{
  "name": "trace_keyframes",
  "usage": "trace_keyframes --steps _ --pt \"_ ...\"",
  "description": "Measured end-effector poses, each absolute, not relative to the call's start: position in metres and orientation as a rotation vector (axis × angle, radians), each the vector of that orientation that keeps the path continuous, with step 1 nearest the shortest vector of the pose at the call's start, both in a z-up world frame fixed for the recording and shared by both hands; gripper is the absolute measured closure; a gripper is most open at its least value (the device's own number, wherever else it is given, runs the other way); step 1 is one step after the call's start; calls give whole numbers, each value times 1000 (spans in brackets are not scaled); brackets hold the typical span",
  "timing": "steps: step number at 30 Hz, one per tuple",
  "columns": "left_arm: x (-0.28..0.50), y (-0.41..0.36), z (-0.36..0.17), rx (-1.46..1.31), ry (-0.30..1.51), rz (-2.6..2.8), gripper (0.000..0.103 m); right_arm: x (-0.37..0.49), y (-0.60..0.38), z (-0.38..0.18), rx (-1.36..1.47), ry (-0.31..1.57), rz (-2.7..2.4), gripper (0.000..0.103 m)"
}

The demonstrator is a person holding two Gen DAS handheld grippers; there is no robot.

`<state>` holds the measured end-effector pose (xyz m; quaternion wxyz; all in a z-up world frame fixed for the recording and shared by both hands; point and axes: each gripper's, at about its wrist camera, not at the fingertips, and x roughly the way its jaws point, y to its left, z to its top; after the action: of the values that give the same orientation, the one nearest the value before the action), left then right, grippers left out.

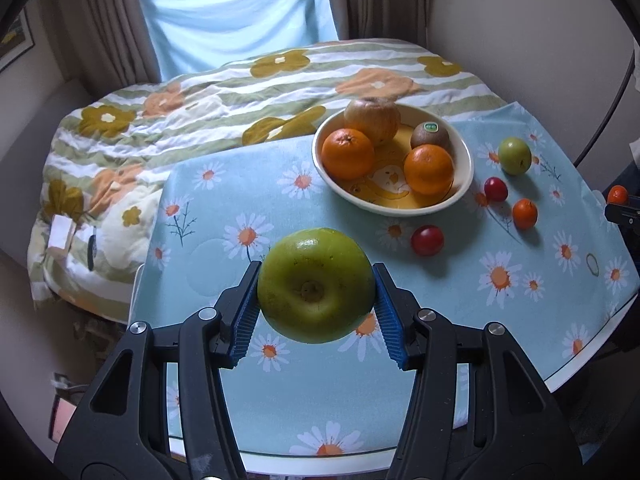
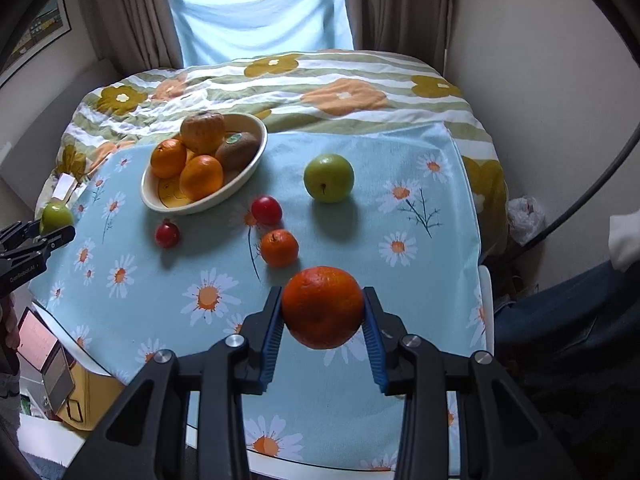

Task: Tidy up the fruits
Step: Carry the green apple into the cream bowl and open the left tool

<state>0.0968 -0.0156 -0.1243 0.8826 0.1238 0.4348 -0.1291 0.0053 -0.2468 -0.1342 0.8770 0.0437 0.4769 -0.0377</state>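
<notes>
Two fruits are riding in my grip at once, so I am judging this as the carrying step, with the drop into the bowl [image 1: 468, 160] not yet done. My left gripper [image 1: 316, 292] is clamping a green apple [image 1: 316, 284] between its blue ribbed fingers [image 1: 246, 312], holding it clear above the counter [image 1: 224, 208]. My right gripper [image 2: 322, 308] is squeezing a mandarin [image 2: 322, 306] the same way, also off the cloth.

I am reading the bowl as a shallow cream ceramic oval with a yellow print inside, already carrying two oranges [image 1: 348, 154], a fuzzy brown kiwi [image 1: 430, 136] with a sticker, and a pale tan round fruit [image 1: 372, 120] at the back. Room is looking tight, so I am planning to lower each piece into a gap gently rather than letting it fall.

Waiting on the daisy-print cloth are a smaller green apple [image 2: 329, 178], a small mandarin [image 2: 279, 248] and two glossy red plum-like fruits [image 2: 266, 210]. The apple's skin is looking smooth and waxy, likely slippery; the mandarin's peel is dimpled and should be giving slightly under the fingers.
</notes>
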Motion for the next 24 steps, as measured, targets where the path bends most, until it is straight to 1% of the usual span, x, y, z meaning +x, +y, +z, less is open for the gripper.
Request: trace_keyframes --steps 6,12,18,24 --pt "95 -35 -100 242 852 -261 46 19 -246 -105 34 948 14 68" --pt "109 -60 -89 244 824 -295 46 40 -240 -89 2 913 77 68" --pt "142 -82 -95 249 825 -348 46 69 -232 -89 19 904 111 68" --pt "182 -103 -112 258 851 -394 46 102 -228 -95 36 910 113 68"
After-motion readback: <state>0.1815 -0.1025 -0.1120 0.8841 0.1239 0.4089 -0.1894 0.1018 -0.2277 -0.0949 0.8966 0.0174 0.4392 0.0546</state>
